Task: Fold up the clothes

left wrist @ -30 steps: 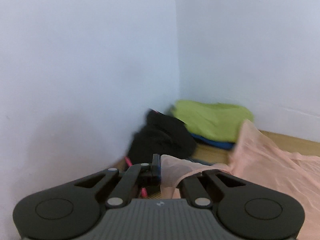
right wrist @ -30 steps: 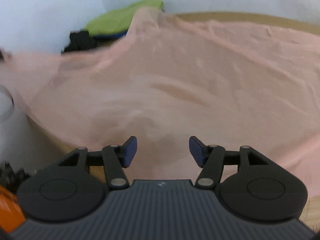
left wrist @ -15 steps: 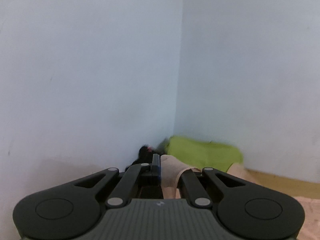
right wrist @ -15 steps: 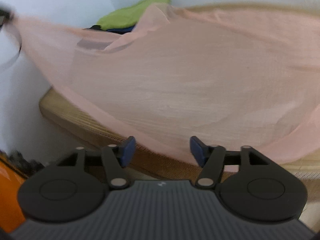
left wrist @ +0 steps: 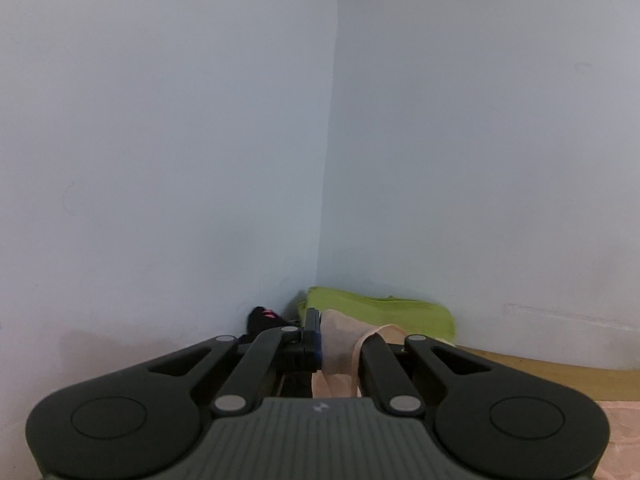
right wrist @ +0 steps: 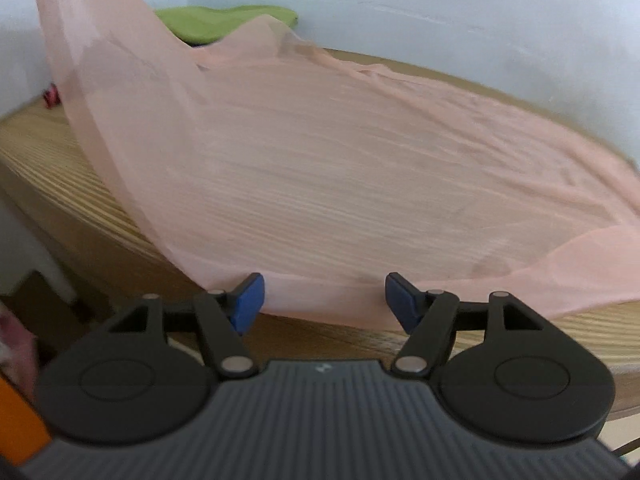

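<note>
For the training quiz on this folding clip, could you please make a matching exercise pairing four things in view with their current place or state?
Things:
1. left hand-held gripper
2. right hand-held gripper
3. peach garment
4. green folded cloth

Place or state:
A. lies in the far corner by the walls
B. open, at the garment's near edge, nothing pinched
C. shut on a bit of peach fabric
D. spread over the wooden table, one part lifted up

Pairs: 1-C, 2-B, 3-D, 4-A

The left tool pinches peach cloth, apparently before green fabric.
</note>
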`<action>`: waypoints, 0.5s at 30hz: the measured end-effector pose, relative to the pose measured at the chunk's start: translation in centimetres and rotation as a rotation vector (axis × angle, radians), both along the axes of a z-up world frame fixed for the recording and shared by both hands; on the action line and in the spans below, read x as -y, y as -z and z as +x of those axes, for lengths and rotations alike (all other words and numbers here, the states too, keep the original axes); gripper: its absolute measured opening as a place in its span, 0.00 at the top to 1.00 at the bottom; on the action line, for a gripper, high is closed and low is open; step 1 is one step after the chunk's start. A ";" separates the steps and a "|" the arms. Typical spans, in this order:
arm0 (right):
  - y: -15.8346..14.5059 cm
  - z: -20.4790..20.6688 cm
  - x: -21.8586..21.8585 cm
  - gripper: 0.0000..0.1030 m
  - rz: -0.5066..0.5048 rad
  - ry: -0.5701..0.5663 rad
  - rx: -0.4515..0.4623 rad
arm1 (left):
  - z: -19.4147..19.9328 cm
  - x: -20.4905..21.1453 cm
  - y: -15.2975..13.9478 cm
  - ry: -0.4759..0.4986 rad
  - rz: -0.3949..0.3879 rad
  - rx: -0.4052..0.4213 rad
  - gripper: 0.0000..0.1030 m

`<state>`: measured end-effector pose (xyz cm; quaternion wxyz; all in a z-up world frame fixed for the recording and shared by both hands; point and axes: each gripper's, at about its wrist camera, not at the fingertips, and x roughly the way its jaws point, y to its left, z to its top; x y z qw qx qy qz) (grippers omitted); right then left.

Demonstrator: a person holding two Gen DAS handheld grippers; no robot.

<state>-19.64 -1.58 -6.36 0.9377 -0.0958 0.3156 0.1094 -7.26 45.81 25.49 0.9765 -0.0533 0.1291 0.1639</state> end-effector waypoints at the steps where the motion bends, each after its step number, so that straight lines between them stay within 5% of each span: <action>1: -0.1 0.0 0.1 0.33 -0.002 0.001 0.002 | -0.1 -0.3 0.1 -0.014 0.000 0.000 1.00; 8: -2.1 -0.6 4.2 0.33 -0.052 -0.076 -0.004 | -0.7 -2.8 0.5 -0.088 -0.012 0.002 1.00; 15: -1.4 -0.8 4.8 0.33 -0.157 -0.046 0.006 | -1.0 -2.0 -2.2 -0.082 0.033 0.075 1.00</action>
